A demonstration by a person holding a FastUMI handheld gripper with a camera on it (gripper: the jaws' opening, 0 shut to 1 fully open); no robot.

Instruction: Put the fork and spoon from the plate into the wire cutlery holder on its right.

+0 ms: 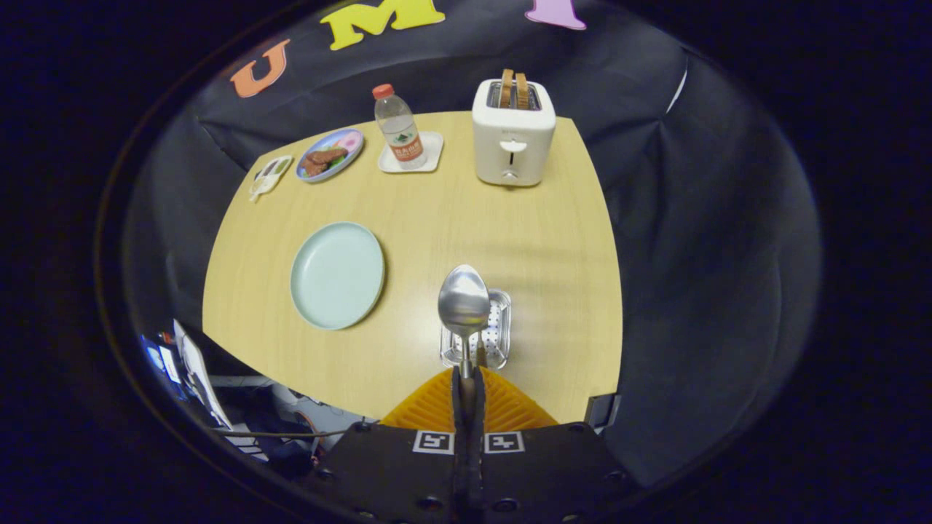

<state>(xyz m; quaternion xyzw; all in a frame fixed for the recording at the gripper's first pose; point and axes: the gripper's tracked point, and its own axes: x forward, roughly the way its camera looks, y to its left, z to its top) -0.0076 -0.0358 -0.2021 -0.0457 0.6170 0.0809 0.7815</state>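
Note:
My gripper (466,378) is shut on the handle of a metal spoon (463,300), whose bowl points up and away from the fingers. The spoon hangs above the wire cutlery holder (496,327), a small perforated metal basket on the wooden table just ahead of the fingers. A thin brownish handle, perhaps the fork's, seems to stand inside the holder beside the spoon's stem; it is too small to tell. The pale green plate (337,274) lies to the left of the holder with nothing on it.
A white toaster (513,138) with two slices of bread stands at the table's far side. A water bottle (397,129) on a white coaster, a coloured plate of food (329,154) and a small dish (270,175) sit at the far left. The table edge (615,291) lies right of the holder.

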